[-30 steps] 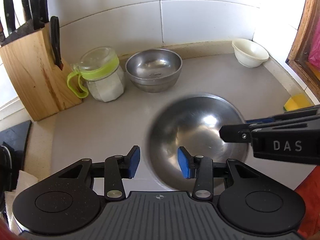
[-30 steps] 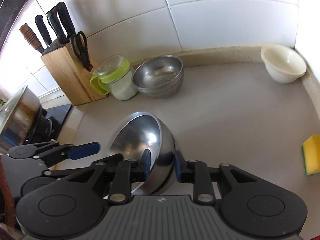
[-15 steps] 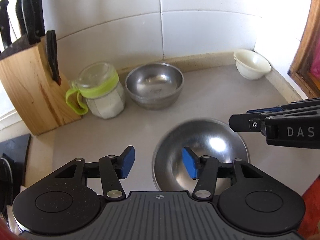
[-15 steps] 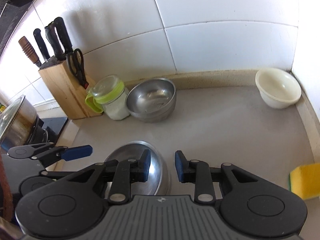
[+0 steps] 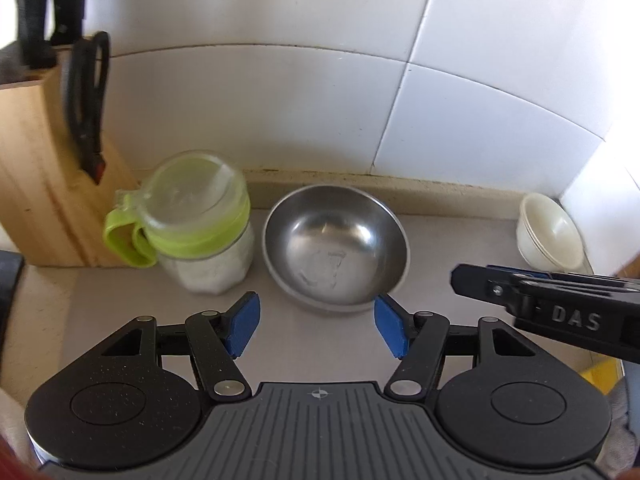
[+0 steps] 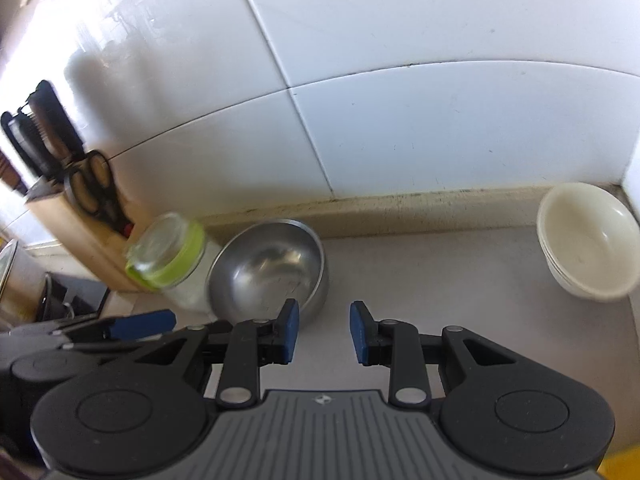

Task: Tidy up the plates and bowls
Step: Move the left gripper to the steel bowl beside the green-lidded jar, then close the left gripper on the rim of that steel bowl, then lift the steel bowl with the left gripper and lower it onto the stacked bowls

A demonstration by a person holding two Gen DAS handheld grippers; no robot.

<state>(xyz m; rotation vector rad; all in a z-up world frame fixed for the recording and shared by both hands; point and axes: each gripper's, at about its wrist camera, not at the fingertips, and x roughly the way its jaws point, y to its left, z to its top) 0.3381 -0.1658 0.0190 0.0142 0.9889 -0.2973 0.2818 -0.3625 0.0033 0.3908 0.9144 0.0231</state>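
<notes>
A stack of steel bowls stands on the counter by the back wall; it also shows in the right wrist view. A stack of white bowls sits in the back right corner, also seen in the right wrist view. My left gripper is open and empty, just in front of the steel bowls. My right gripper is open and empty, to the right of the steel bowls; its fingers reach in from the right in the left wrist view. The large steel bowl seen earlier is out of view.
A green-lidded jar stands left of the steel bowls, next to a wooden knife block with scissors. A yellow sponge lies at the right edge. A pot sits at far left. White tiled wall behind.
The right gripper let go of the large steel bowl, which dropped flat on the counter and left view. Both grippers rose and tilted toward the back wall; the left jaws opened wider.
</notes>
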